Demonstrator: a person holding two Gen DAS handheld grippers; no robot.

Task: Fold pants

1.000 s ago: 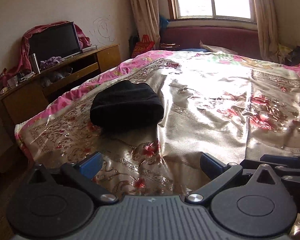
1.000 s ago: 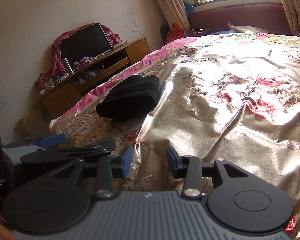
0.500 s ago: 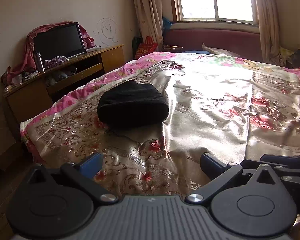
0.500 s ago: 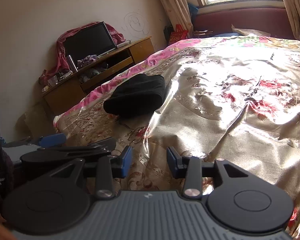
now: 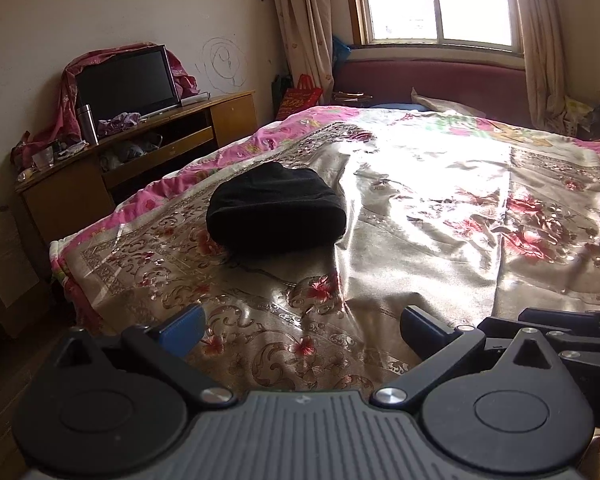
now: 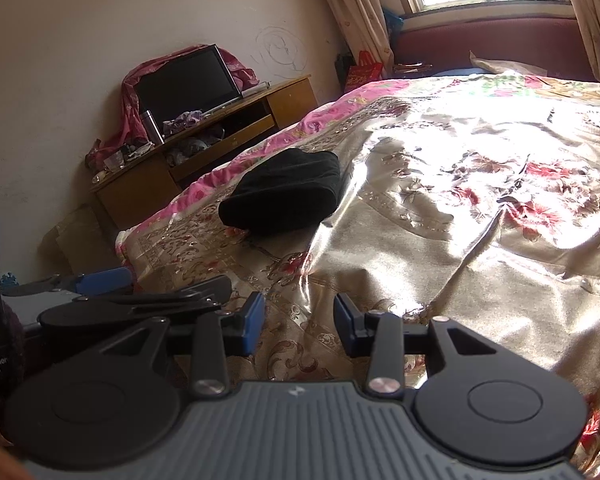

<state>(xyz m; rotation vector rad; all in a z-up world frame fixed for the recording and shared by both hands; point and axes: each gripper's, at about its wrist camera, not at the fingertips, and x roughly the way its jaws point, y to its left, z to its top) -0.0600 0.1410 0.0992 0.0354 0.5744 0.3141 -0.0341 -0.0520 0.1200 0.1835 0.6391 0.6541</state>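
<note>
Evidently the pants [image 5: 275, 209] lie bundled compactly on the bed [image 5: 440, 208], so I hold left gripper [image 5: 300, 332] and right gripper [image 6: 299, 323] back, fingers parted, empty.

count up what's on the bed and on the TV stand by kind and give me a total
Black folded pants: 1
Television: 1
Metal flask: 1
Purple cloth bundle: 1
Clear cup: 1
Total: 5
</note>
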